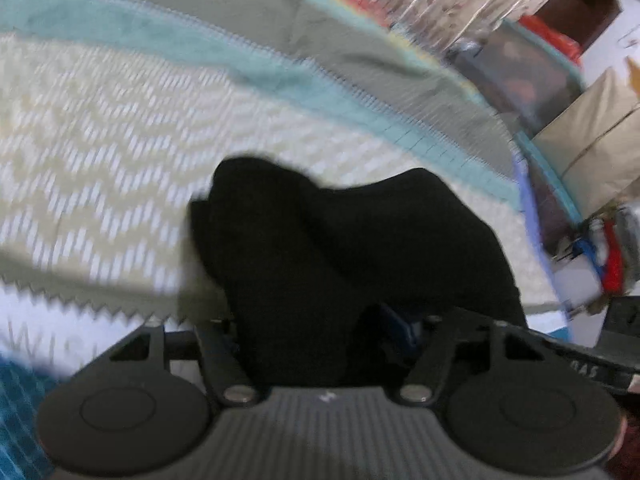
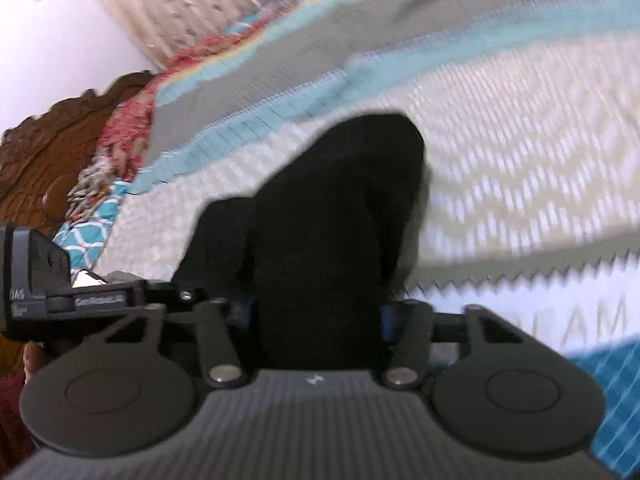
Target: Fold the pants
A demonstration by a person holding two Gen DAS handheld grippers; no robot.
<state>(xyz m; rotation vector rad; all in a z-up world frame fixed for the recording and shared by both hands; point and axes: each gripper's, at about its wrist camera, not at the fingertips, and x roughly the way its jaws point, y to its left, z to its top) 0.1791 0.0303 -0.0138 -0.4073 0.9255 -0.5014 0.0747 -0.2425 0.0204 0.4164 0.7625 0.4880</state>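
My bed (image 1: 120, 128) fills most of both wrist views, covered by a spread with a cream and white zigzag weave. A teal band (image 1: 168, 36) runs along that weave, and beyond it lies a plain grey strip (image 1: 240, 4) of the same cover. Nearer to me a grey sawtooth border (image 2: 520, 272) meets a white patch carrying faint lettering (too blurred to read). At the head end a red floral pillow (image 2: 128, 120) rests against the carved wooden headboard (image 2: 44, 152), with a teal lattice-print cloth (image 2: 88, 236) just beside it. The black pants (image 2: 340, 208) hang over the cream weave; whether they touch it I cannot tell.
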